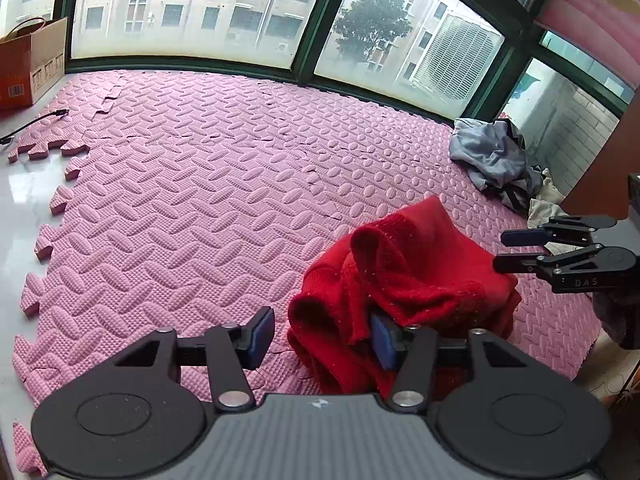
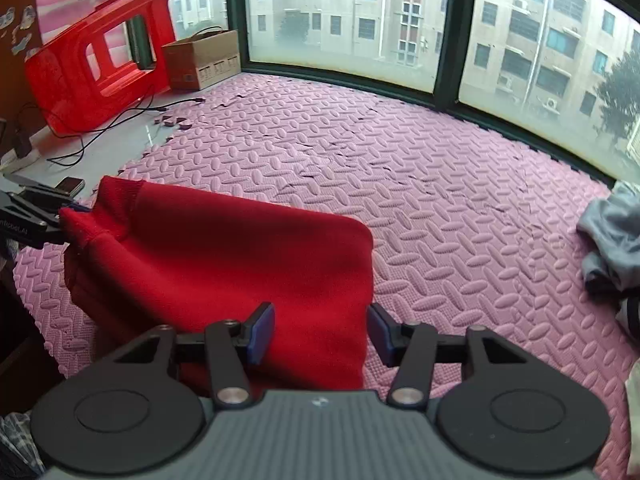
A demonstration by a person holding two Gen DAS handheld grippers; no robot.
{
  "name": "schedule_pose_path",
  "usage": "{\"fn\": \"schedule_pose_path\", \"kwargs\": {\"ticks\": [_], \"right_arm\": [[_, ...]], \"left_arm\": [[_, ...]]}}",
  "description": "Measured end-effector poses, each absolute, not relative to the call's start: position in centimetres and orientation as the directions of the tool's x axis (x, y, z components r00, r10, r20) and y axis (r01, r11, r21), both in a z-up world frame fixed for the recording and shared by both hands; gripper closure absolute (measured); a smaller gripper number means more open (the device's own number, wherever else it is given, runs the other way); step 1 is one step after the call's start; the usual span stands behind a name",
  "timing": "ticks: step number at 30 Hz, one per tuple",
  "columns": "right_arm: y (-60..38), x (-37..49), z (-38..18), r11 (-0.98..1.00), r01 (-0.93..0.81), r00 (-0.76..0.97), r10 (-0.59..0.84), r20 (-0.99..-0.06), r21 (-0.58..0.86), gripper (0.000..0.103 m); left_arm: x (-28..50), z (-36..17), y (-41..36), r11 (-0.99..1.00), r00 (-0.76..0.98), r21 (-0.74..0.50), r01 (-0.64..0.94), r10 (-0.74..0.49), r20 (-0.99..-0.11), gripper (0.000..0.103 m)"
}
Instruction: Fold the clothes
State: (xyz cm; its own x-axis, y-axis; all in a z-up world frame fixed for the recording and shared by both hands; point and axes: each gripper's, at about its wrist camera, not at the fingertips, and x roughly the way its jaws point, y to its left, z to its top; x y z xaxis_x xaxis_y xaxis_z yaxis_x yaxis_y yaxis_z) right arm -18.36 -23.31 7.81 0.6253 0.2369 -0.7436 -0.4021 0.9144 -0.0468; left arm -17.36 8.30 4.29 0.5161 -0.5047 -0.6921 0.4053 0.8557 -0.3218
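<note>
A red knit garment [image 1: 404,280] lies bunched on the pink foam mat [image 1: 200,200]. My left gripper [image 1: 322,338] is open; the garment's edge drapes over its right finger, the left finger is over bare mat. In the right wrist view the garment [image 2: 224,264] looks folded and flat, and my right gripper [image 2: 320,334] is open with the garment's near corner between its fingers. The left gripper [image 2: 60,220] shows at the garment's far left corner. The right gripper [image 1: 504,248] shows open at the right of the left wrist view.
A heap of grey and white clothes [image 1: 496,156] lies at the mat's far right, also in the right wrist view [image 2: 612,240]. A cardboard box [image 1: 28,64], a red plastic stool [image 2: 100,52], cables [image 2: 120,120] and a phone [image 2: 70,186] sit left. Windows run behind.
</note>
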Motion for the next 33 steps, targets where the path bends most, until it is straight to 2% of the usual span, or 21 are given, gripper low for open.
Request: {"fn": "schedule_pose_path", "kwargs": {"ticks": [4, 10, 12, 19, 21, 23, 26, 28, 33], "right_arm": [[-19.9, -20.7, 8.8, 0.818, -0.547, 0.652, 0.285, -0.702, -0.176, 0.049], [-13.5, -24.6, 8.0, 0.596, -0.727, 0.628, 0.375, -0.682, -0.341, 0.039], [-11.7, -25.4, 7.0, 0.534, -0.741, 0.638, 0.371, -0.675, -0.407, 0.034], [-8.3, -26.8, 3.0, 0.400, -0.742, 0.664, 0.327, -0.672, -0.539, 0.034], [-8.0, -26.8, 2.6, 0.407, -0.728, 0.678, 0.312, -0.665, -0.551, 0.036], [-8.3, -26.2, 2.9, 0.457, -0.724, 0.675, 0.315, -0.667, -0.516, 0.051], [-9.3, -25.1, 3.8, 0.535, -0.723, 0.656, 0.334, -0.677, -0.437, 0.061], [-9.9, -24.6, 4.4, 0.567, -0.723, 0.645, 0.348, -0.680, -0.395, 0.065], [-11.3, -23.6, 5.2, 0.619, -0.719, 0.625, 0.376, -0.684, -0.316, 0.068]], "left_arm": [[-18.2, 4.2, 9.4, 0.873, 0.530, -0.336, 0.353, -0.483, -0.697, 0.047], [-19.9, 4.6, 10.1, 0.871, 0.536, -0.382, 0.309, -0.491, -0.686, 0.039], [-20.7, 4.7, 10.0, 0.869, 0.535, -0.390, 0.305, -0.495, -0.685, 0.037], [-23.3, 4.7, 10.3, 0.844, 0.512, -0.452, 0.289, -0.535, -0.672, 0.034], [-23.9, 4.3, 10.0, 0.836, 0.497, -0.458, 0.302, -0.548, -0.673, 0.033], [-24.3, 3.8, 9.4, 0.829, 0.475, -0.465, 0.312, -0.560, -0.679, 0.033], [-24.1, 2.7, 8.6, 0.821, 0.447, -0.476, 0.314, -0.570, -0.689, 0.035], [-23.7, 2.1, 8.4, 0.821, 0.441, -0.482, 0.306, -0.571, -0.693, 0.036], [-22.7, 1.6, 8.9, 0.802, 0.445, -0.533, 0.270, -0.595, -0.669, 0.044]]}}
